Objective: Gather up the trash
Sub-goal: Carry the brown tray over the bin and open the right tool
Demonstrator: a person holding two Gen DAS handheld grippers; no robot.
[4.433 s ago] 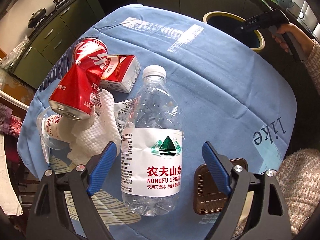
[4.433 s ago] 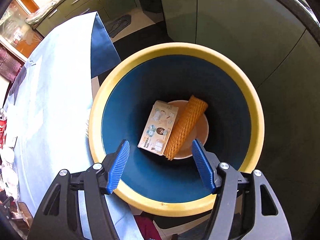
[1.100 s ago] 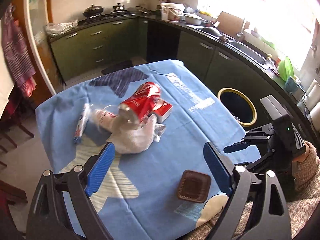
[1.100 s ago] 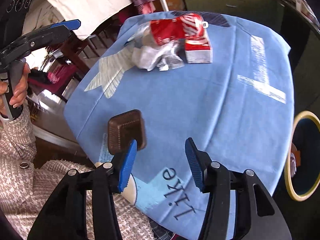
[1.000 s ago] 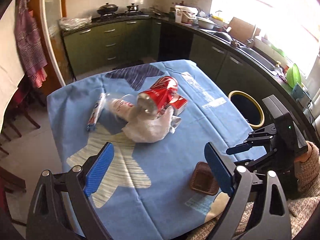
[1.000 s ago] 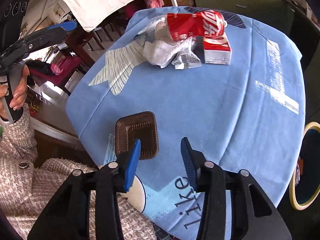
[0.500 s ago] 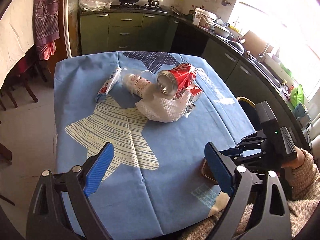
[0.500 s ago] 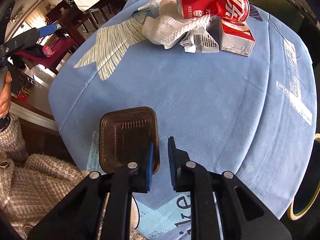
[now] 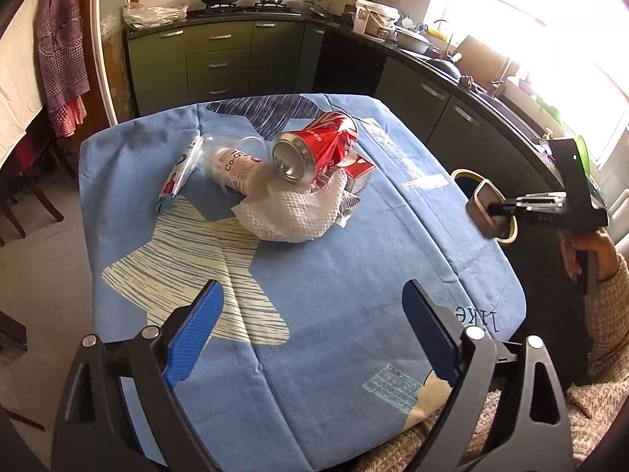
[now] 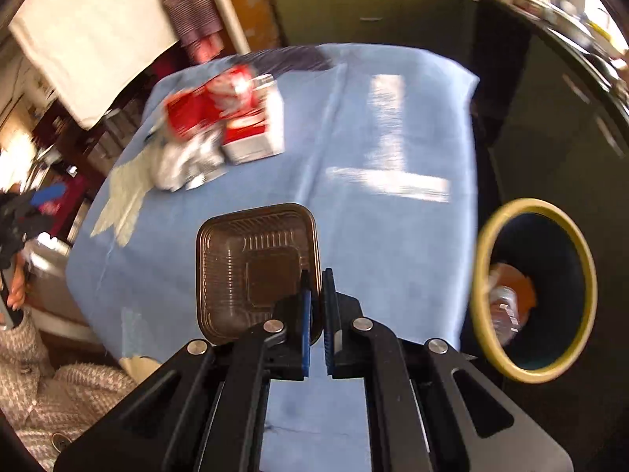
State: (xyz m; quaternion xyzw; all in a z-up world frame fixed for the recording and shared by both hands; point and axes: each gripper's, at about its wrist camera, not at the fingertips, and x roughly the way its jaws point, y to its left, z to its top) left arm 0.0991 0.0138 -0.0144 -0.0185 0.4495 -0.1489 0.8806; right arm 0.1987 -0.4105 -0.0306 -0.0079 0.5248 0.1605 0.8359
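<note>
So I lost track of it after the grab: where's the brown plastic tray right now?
The brown plastic tray is off the table, pinched by its edge in the right gripper, beside the yellow-rimmed bin.

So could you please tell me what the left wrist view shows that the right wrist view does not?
Only the left wrist view shows the open left gripper and the clear plastic cup lying beside the crushed red soda can. Only the right wrist view shows a clear plastic bottle inside the yellow-rimmed bin. Both show the right gripper shut on the brown square plastic tray and the blue tablecloth.
</note>
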